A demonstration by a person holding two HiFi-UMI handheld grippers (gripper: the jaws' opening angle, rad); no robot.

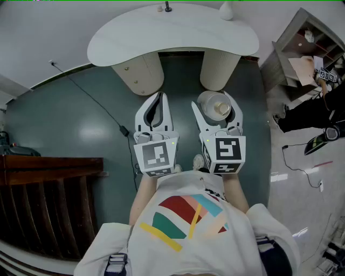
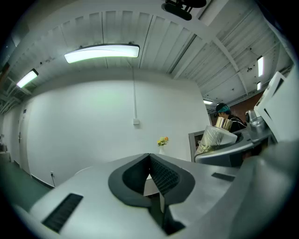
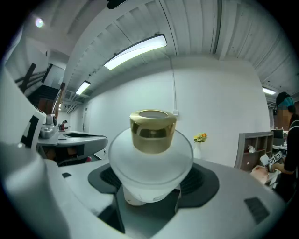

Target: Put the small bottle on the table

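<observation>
The small bottle (image 1: 216,108) is frosted white with a gold cap, and it is held upright above the green floor, short of the table. My right gripper (image 1: 215,103) is shut on it, with a dark pad against each side of its round body (image 3: 152,161). The gold cap (image 3: 152,131) stands above the jaws. My left gripper (image 1: 157,98) is beside it on the left, shut and empty, its pads meeting (image 2: 150,163). The white kidney-shaped table (image 1: 178,33) lies ahead of both grippers. The left gripper view also catches the bottle (image 2: 217,136) at its right.
Two cream pedestal legs (image 1: 138,73) (image 1: 219,68) hold the table up. A white vase (image 1: 226,9) and a small dark object (image 1: 168,6) stand at its far edge. A shelf unit (image 1: 308,49) and a person (image 1: 315,114) are at the right, a dark wooden rail (image 1: 49,178) at the left, a cable (image 1: 92,98) on the floor.
</observation>
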